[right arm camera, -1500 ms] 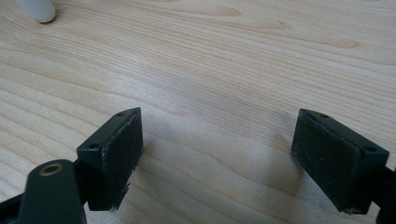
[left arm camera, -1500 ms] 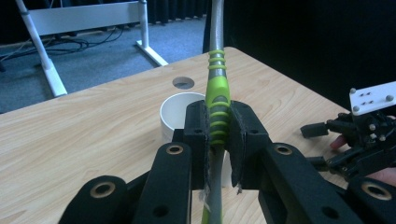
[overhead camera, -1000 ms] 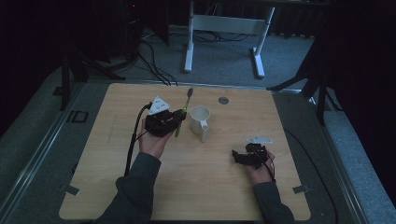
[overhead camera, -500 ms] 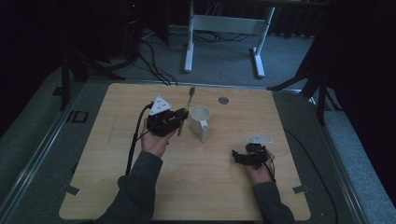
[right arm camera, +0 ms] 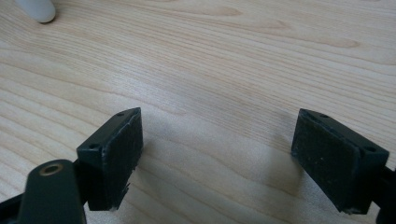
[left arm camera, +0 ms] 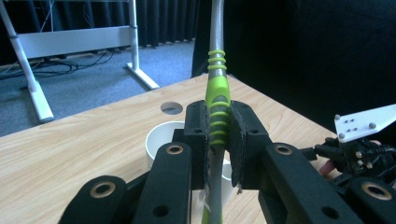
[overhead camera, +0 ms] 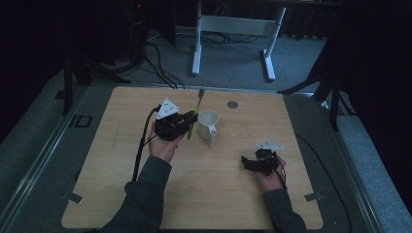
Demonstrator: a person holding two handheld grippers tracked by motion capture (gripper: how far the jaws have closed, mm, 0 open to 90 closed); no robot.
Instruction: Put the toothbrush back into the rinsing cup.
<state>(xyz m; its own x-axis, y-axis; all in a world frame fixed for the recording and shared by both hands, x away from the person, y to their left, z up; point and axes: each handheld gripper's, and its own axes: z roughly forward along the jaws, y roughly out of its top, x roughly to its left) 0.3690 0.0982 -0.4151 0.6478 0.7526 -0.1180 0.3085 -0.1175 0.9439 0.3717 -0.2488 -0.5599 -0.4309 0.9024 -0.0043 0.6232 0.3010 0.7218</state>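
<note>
My left gripper (overhead camera: pixel 190 122) is clamped on a toothbrush (left arm camera: pixel 217 100), its two black pads (left arm camera: pixel 196 135) pressing the green ribbed part of the handle from both sides. In the left gripper view the grey shaft runs on upward past the pads and out of the top of the frame, and the lower end drops between the jaw arms. From the high view the toothbrush (overhead camera: pixel 198 100) points toward the far edge of the tabletop (overhead camera: pixel 121 194), just left of its middle.

Right beside the grip, touching or nearly so, stands a white cup (overhead camera: pixel 208 124) with its handle turned toward my edge of the tabletop; in the left gripper view its open rim (left arm camera: pixel 161 137) sits directly behind and below the pads, so it is the thing closest in my way. A small round hole (overhead camera: pixel 232 104) lies in the board near the far edge, beyond the cup.

My right gripper (overhead camera: pixel 248 163) rests low over bare wood toward the near right corner, well apart from the cup, its jaws spread wide with nothing between them (right arm camera: pixel 217 149).
</note>
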